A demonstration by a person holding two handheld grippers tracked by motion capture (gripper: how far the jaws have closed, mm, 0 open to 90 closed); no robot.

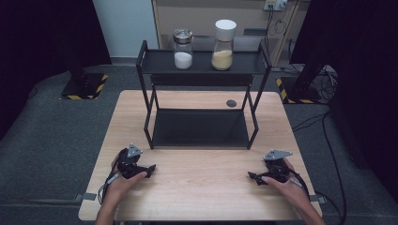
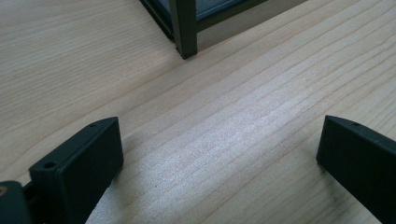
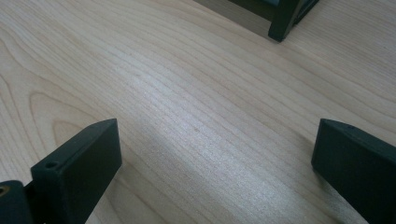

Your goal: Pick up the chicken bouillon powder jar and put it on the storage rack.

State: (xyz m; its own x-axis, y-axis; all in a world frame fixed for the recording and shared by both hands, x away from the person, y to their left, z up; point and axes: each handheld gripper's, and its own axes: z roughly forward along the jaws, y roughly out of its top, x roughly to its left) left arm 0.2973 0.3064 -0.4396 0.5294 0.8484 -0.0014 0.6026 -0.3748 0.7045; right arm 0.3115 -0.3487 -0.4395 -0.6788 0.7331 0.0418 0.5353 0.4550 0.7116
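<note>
My left gripper (image 1: 149, 169) rests low over the pale wooden table (image 1: 202, 187) near its front left, jaws spread wide with bare wood between them. My right gripper (image 1: 252, 177) sits near the front right, likewise released and holding nothing. Both point inward. Beyond them stands a black metal two-tier rack (image 1: 202, 77); on its top shelf are a glass jar of white powder (image 1: 183, 49) and, just beside it, a white-lidded jar of tan grains (image 1: 223, 45).
</note>
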